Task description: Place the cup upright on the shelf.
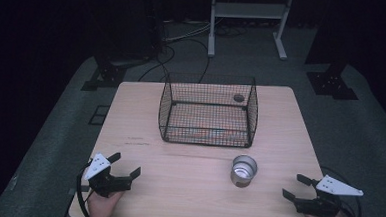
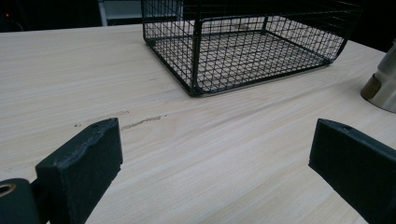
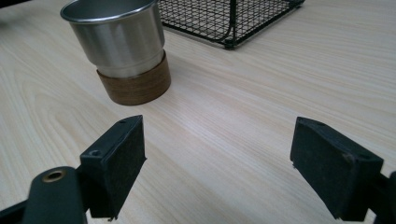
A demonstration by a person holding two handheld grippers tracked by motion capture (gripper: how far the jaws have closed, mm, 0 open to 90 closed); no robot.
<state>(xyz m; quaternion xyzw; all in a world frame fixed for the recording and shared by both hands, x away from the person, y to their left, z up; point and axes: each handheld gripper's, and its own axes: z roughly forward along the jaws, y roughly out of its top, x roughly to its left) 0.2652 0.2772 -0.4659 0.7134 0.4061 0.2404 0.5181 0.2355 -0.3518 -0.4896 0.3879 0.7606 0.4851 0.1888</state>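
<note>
Now, at the near left corner of the table [image 1: 131,110], the left gripper [image 1: 127,166] rests with jaws spread wide, holding nothing. Mid-table stands the wire basket [image 1: 208,112]; the steel cup [image 1: 244,171] sits upright near its front. Rightmost, the right gripper [image 1: 297,187] gapes empty.

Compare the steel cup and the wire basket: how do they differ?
The steel cup has solid shiny walls and a brown base band; the wire basket is open black mesh. The cup is round and small, the basket rectangular and far wider. The cup stands nearer the person. Both sit upright on the table, ungripped.
</note>
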